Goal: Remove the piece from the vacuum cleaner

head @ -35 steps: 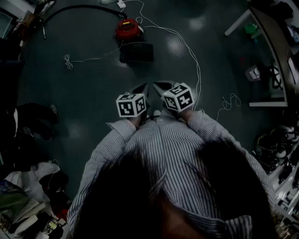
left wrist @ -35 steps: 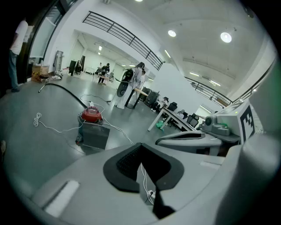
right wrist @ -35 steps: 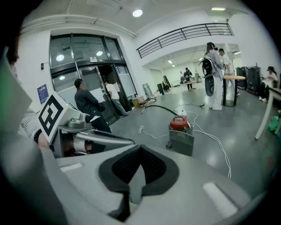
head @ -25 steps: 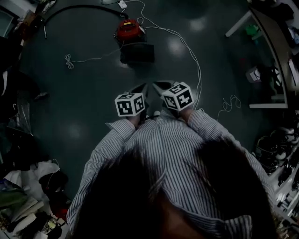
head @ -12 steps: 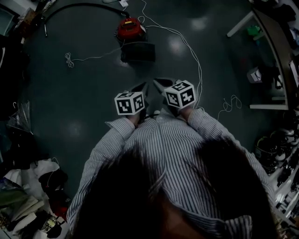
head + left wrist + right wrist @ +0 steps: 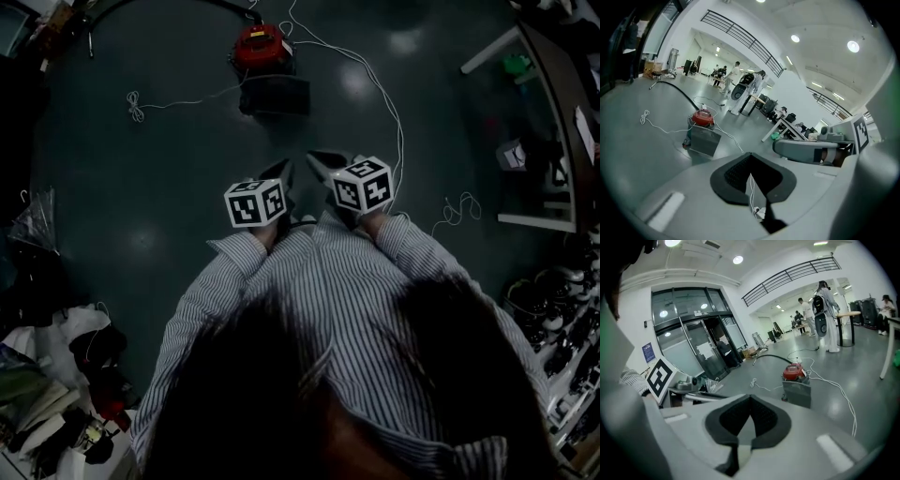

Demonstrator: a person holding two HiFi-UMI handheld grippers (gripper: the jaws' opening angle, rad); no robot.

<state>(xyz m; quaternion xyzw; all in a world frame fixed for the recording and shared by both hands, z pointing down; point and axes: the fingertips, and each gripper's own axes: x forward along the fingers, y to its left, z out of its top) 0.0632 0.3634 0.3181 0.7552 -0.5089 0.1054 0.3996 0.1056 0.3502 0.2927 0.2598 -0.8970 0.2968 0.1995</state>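
Ahead, vacuum cleaner (image 6: pixel 261 47), left gripper (image 6: pixel 281 175) closed, empty

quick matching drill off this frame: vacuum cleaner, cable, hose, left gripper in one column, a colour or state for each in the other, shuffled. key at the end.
Things
1. vacuum cleaner
2. cable
3. hose
4. left gripper

Colour or state
A. black, lying in a curve
B. jaws shut, nothing between them
C. red on top
D. white, trailing in loops

Pairs: 1-C, 2-D, 3-A, 4-B
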